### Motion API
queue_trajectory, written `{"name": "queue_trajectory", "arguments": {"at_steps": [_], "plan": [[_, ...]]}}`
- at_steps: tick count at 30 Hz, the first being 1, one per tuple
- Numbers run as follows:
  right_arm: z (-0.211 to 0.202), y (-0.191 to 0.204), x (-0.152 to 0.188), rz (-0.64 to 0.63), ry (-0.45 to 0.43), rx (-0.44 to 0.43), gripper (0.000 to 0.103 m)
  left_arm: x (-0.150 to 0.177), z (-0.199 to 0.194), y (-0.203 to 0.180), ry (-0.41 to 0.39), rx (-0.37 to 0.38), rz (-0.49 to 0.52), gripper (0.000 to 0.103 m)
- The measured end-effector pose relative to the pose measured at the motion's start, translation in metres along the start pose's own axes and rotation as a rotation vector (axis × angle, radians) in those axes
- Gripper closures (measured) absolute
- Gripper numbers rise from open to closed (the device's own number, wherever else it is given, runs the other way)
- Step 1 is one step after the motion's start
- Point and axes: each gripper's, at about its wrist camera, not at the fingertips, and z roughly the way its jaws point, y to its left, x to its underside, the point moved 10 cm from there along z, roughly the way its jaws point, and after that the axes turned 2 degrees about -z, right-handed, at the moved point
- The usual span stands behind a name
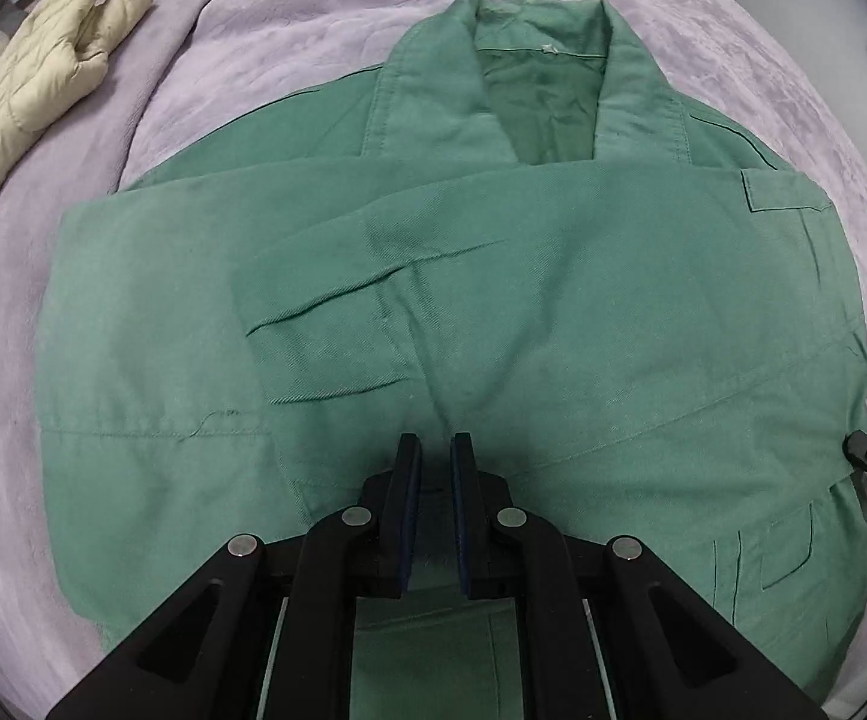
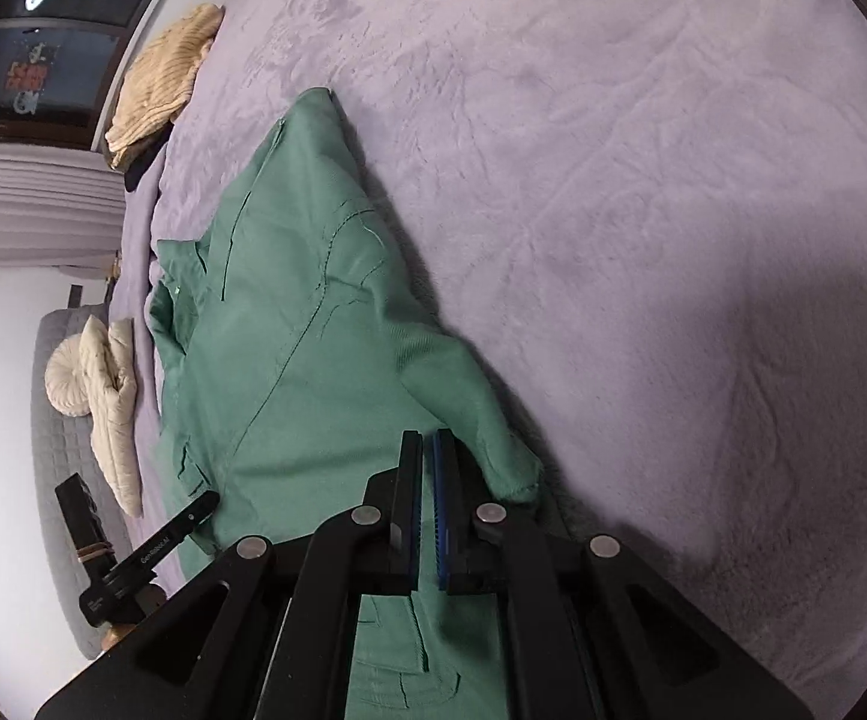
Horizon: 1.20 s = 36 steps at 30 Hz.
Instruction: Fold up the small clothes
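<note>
A green jacket (image 1: 463,300) lies on the lilac blanket (image 1: 313,30), collar at the far side, both sleeves folded across its front. My left gripper (image 1: 435,444) hovers over the jacket's near hem with its jaws a narrow gap apart, holding nothing. My right gripper (image 2: 427,441) is over the jacket's (image 2: 313,372) right edge, jaws nearly together with a thin gap; no cloth shows between the pads. Its tip shows at the right edge of the left wrist view (image 1: 865,450). The left gripper shows in the right wrist view (image 2: 151,558).
A cream puffer garment (image 1: 31,96) lies at the far left on the blanket. In the right wrist view a tan knit garment (image 2: 163,84) sits far back, a cream garment (image 2: 103,396) at the left, and open blanket (image 2: 673,240) to the right.
</note>
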Motion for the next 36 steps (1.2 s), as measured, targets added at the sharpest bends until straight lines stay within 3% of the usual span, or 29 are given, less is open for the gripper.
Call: {"name": "queue_trajectory", "arguments": {"at_steps": [8, 9, 11, 13, 17, 20, 30, 31, 32, 33, 34, 36], "plan": [[-0.027, 0.012, 0.023, -0.065, 0.058, 0.082, 0.097, 0.017, -0.027, 0.014, -0.002, -0.055, -0.028, 0.092], [-0.030, 0.013, 0.027, -0.074, 0.067, 0.088, 0.091, 0.019, -0.031, 0.015, -0.002, -0.070, -0.029, 0.092], [-0.036, 0.016, 0.035, -0.090, 0.081, 0.105, 0.063, 0.025, -0.037, 0.014, -0.004, -0.086, -0.028, 0.092], [-0.041, 0.023, 0.042, -0.111, 0.090, 0.112, 0.053, 0.034, -0.044, 0.014, 0.001, -0.093, -0.041, 0.092], [-0.048, 0.033, 0.057, -0.138, 0.121, 0.114, 0.052, 0.053, -0.056, 0.022, 0.023, -0.093, -0.081, 0.092], [-0.051, 0.038, 0.067, -0.161, 0.143, 0.124, 0.042, 0.069, -0.060, 0.023, 0.045, -0.112, -0.097, 0.092], [-0.052, 0.061, 0.087, -0.252, 0.200, 0.138, 0.030, 0.114, -0.079, 0.030, 0.049, -0.091, -0.166, 0.092], [-0.052, 0.063, 0.088, -0.262, 0.202, 0.138, 0.030, 0.118, -0.077, 0.032, 0.055, -0.093, -0.175, 0.087], [-0.052, 0.066, 0.089, -0.274, 0.205, 0.137, 0.030, 0.123, -0.075, 0.033, 0.062, -0.099, -0.183, 0.040], [-0.052, 0.068, 0.090, -0.281, 0.208, 0.136, 0.029, 0.127, -0.075, 0.034, 0.066, -0.104, -0.192, 0.010], [-0.051, 0.069, 0.091, -0.289, 0.212, 0.133, 0.027, 0.129, -0.078, 0.037, 0.047, -0.124, -0.208, 0.002], [-0.049, 0.073, 0.095, -0.302, 0.219, 0.130, 0.025, 0.134, -0.078, 0.036, 0.042, -0.126, -0.205, 0.001]]}}
